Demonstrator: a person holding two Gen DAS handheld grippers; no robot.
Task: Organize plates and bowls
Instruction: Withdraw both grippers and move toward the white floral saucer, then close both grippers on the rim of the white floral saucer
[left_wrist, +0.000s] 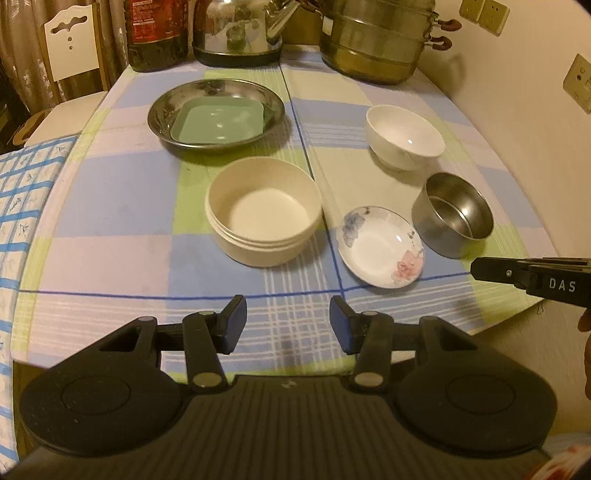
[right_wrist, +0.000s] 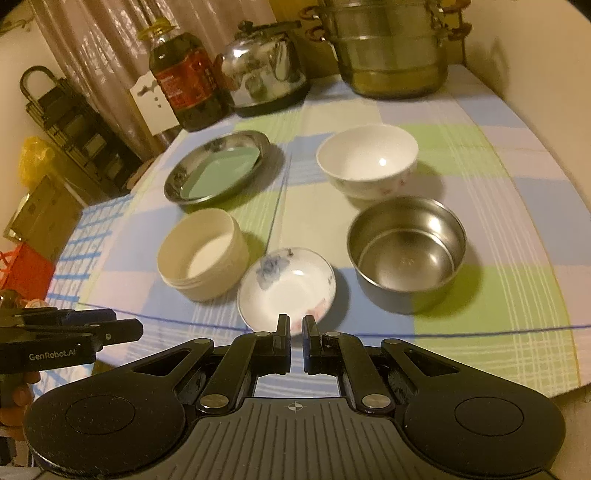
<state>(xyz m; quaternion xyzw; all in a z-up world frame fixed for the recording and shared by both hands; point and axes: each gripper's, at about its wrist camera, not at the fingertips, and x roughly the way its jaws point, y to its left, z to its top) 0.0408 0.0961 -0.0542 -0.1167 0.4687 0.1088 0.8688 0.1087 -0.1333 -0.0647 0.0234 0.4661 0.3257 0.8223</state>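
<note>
**Dishes spread on the checked cloth, both grippers empty**

Nearest the grippers lies a small flowered saucer (right_wrist: 286, 286), flat on the tablecloth (right_wrist: 498, 206), with a cream round tub (right_wrist: 201, 254) just beside it on one side and a steel bowl (right_wrist: 406, 243) near it on the other. None of the three touch. Behind the steel bowl, a little apart, stands a white bowl (right_wrist: 367, 160), upright and empty. Across from it, behind the cream tub, a shallow steel plate (left_wrist: 216, 112) holds a green square dish (left_wrist: 219, 122), which rests inside it, slightly tilted against the rim.

The right gripper (right_wrist: 295, 332) hangs over the near edge of the table with its fingers nearly together, only a thin slit between them, and nothing held; its tips line up with the near rim of the flowered saucer, though contact cannot be made out. The left gripper (left_wrist: 288, 321) sits above the cloth in front of the cream tub, its blue-padded fingers wide apart and empty.

At the back of the table stand an oil bottle (right_wrist: 184, 81), a shiny kettle (right_wrist: 266, 70) and a stacked steamer pot (right_wrist: 391, 48).
</note>
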